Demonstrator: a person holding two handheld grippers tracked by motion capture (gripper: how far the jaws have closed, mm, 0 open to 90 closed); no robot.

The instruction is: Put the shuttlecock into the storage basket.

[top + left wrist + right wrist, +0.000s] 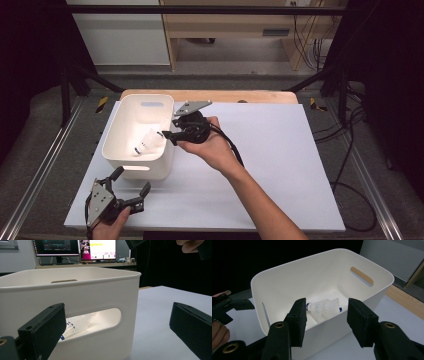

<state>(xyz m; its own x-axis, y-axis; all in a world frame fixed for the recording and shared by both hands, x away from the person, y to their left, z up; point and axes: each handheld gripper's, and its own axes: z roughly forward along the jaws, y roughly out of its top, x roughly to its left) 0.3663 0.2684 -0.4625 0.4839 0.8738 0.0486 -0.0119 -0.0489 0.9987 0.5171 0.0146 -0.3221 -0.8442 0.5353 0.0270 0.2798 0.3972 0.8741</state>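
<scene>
The bench [280, 165], covered by a white sheet, fills the middle of the high view, and nothing else lies loose on its bare surface that I can make out. At the centre left of that frame stands the white bin [131, 131], upright, with a slot handle in its near wall and another in its far wall.

The work in hand looks like dropping the shuttlecock into the bin, and by how things lie now that part seems done. The shuttlecock [323, 307] lies on its side on the bin's floor, seen just above and beyond the jaws in the right gripper view; in the left gripper view its feathers [72, 327] show through the near handle slot.

The right tool [169, 134] hangs over the bin's right rim, at the centre of the high view, pointing left and down into the bin. Its jaws stand partly apart with nothing between the pads; the shuttlecock sits below them, apart from both.

The left tool [131, 187] rests low at the lower left of the high view, just before the bin's near wall, jaws wide and empty.

What is left, as I judge it, is little: drawing the right tool back off the rim.
</scene>
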